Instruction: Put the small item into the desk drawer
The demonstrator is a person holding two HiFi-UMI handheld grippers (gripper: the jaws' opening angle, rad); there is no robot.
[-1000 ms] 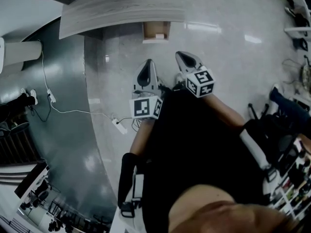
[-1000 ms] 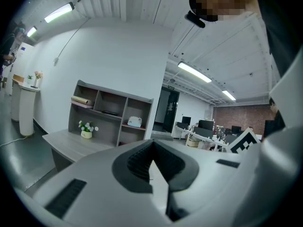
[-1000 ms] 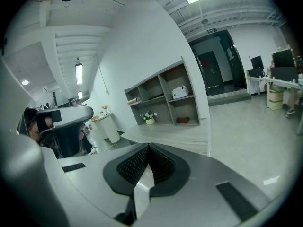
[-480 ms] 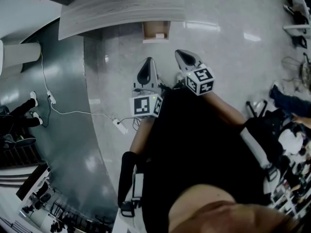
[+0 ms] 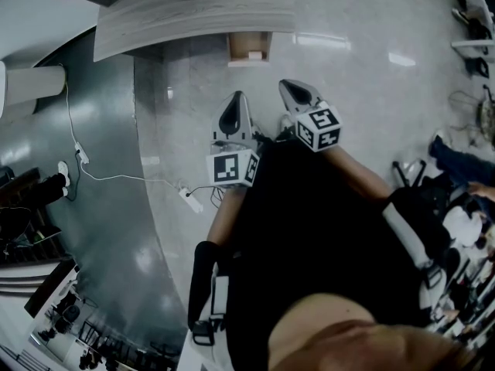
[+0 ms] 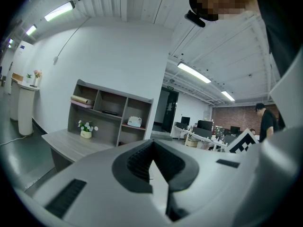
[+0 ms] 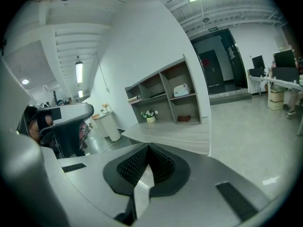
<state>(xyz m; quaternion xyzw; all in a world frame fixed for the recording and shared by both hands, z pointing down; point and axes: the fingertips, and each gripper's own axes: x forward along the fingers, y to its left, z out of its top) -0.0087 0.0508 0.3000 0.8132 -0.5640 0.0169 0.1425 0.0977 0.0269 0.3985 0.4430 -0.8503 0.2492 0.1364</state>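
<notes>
What I take for the small item [image 5: 254,55], a pale speck (too tiny to name), lies inside the open drawer [image 5: 235,50] jutting from the desk's [image 5: 193,18] near edge. It looks light and rigid, so I'd pinch it gently across its short sides. Well back from the drawer, 2 grippers hover over the floor [image 5: 371,107]: the left gripper [image 5: 237,100] and right gripper [image 5: 288,88], both clenched on nothing.

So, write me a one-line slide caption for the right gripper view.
Shut right tool aimed at a grey desk, shelf unit and flower pot.
</notes>
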